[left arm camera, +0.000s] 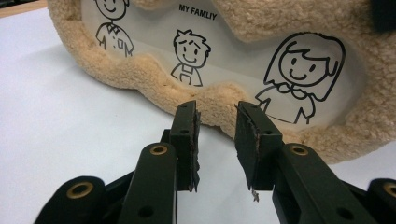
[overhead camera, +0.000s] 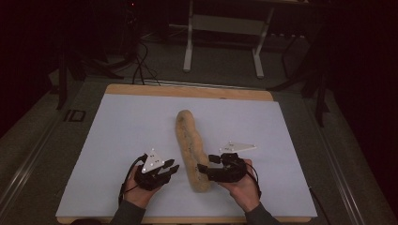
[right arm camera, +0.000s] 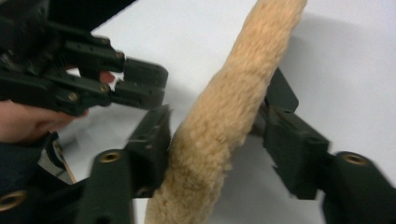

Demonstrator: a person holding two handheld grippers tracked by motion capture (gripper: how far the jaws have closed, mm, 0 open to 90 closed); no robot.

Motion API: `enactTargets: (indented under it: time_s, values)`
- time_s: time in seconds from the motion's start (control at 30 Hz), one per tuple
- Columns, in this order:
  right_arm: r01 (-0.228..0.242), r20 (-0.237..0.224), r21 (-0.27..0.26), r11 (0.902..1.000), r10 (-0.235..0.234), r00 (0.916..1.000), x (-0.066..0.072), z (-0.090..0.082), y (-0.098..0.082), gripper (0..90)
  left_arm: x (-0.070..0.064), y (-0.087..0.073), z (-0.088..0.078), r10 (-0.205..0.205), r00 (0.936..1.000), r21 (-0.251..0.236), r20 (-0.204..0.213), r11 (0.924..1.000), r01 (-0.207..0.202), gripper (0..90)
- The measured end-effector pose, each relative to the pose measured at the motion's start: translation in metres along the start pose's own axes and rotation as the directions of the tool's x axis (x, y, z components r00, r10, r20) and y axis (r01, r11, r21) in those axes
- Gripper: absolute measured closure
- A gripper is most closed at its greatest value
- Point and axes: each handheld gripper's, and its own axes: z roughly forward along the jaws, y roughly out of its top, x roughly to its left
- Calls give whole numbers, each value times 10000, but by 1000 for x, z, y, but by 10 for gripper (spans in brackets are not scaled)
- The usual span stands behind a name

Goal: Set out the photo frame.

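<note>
Where jaws straddle it: plush frame (right arm camera: 224,121) inside right gripper (right arm camera: 212,135).

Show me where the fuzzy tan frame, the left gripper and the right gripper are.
fuzzy tan frame (overhead camera: 189,140): high view, middle of its upper edge.
left gripper (left arm camera: 217,140): left gripper view, gap between its open jaws.
right gripper (right arm camera: 215,135): right gripper view, between its jaws, which straddle the frame's edge.

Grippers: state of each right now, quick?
Left gripper: open, holding nothing, aimed at the edge of the fuzzy picture frame.
Right gripper: shut on the fuzzy picture frame, a finger on each side.
</note>
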Motion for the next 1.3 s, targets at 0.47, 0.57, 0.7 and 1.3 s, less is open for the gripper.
enactTargets:
  time_s: [0.47, 0.57, 0.7, 1.3]
  values:
    - [221, -7, 426, 9988, -221, 9998, 7, 14, -7, 326, 2, -1, 0, -80, 9999, 70, -61, 9999, 80, 697]
    - [211, 191, 565, 9982, -222, 9996, 8, 16, -8, 333, 3, -1, 0, -96, 9999, 58, -71, 9999, 96, 697]
    - [192, 167, 802, 9966, -206, 9996, 11, 20, -10, 341, 3, -1, -1, -141, 9999, 41, -93, 9999, 141, 696]
    - [246, 439, 1111, 9935, -296, 9986, 14, 26, -13, 475, 8, -1, -2, -283, 9994, -5, -205, 9996, 283, 696]
